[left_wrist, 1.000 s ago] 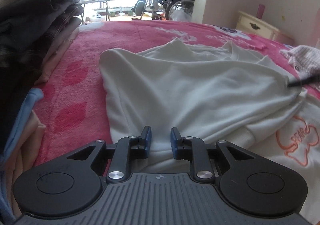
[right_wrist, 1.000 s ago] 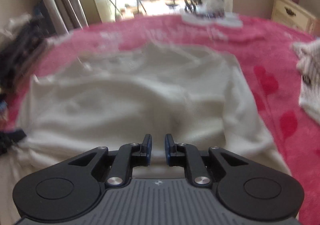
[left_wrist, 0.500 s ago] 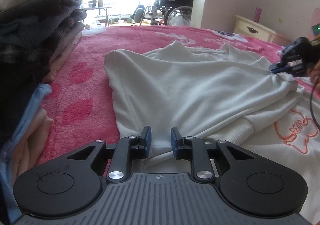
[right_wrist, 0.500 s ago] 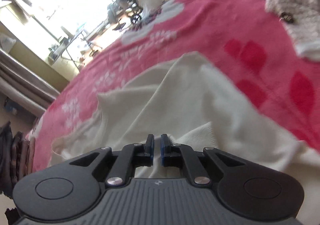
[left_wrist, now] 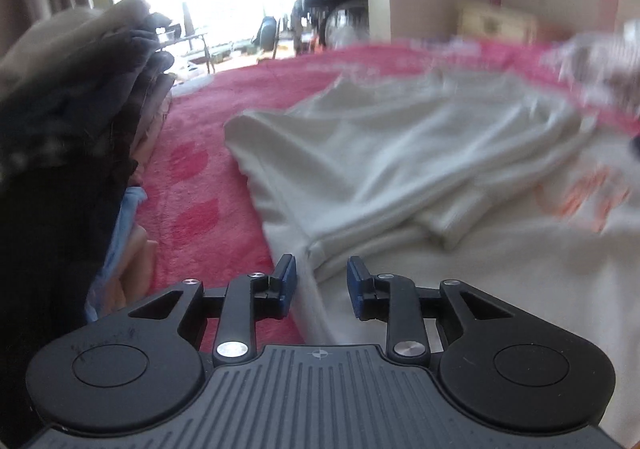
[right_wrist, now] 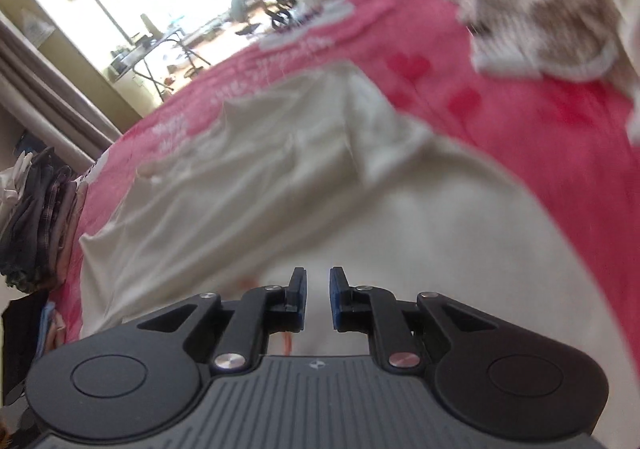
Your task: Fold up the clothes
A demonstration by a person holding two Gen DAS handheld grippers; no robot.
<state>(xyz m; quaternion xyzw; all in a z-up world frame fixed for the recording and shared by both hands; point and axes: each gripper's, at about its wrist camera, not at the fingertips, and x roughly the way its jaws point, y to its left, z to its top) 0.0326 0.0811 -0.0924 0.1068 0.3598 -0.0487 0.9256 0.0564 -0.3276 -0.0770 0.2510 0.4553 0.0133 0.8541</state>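
Observation:
A white sweatshirt (left_wrist: 400, 153) lies spread on the pink bedspread (left_wrist: 192, 185), with a sleeve folded across its body and the ribbed cuff (left_wrist: 452, 227) near me. An orange print (left_wrist: 580, 197) shows blurred on its right part. My left gripper (left_wrist: 321, 281) is open just above the garment's near left edge, with nothing between its fingers. In the right wrist view the same sweatshirt (right_wrist: 260, 169) fills the middle. My right gripper (right_wrist: 318, 291) hovers over its near part, fingers a little apart and holding nothing.
A tall stack of folded clothes (left_wrist: 68, 109) stands at the bed's left side, also seen as a stack (right_wrist: 36, 217) in the right wrist view. A knitted beige garment (right_wrist: 540, 9) lies at the far right. A wheelchair (left_wrist: 336, 5) and a nightstand (left_wrist: 496, 19) stand beyond the bed.
The left gripper's fingers have spread wider and it shifted left along the hem. The right gripper, nearly shut on cloth half a second ago, has opened and swung over the garment.

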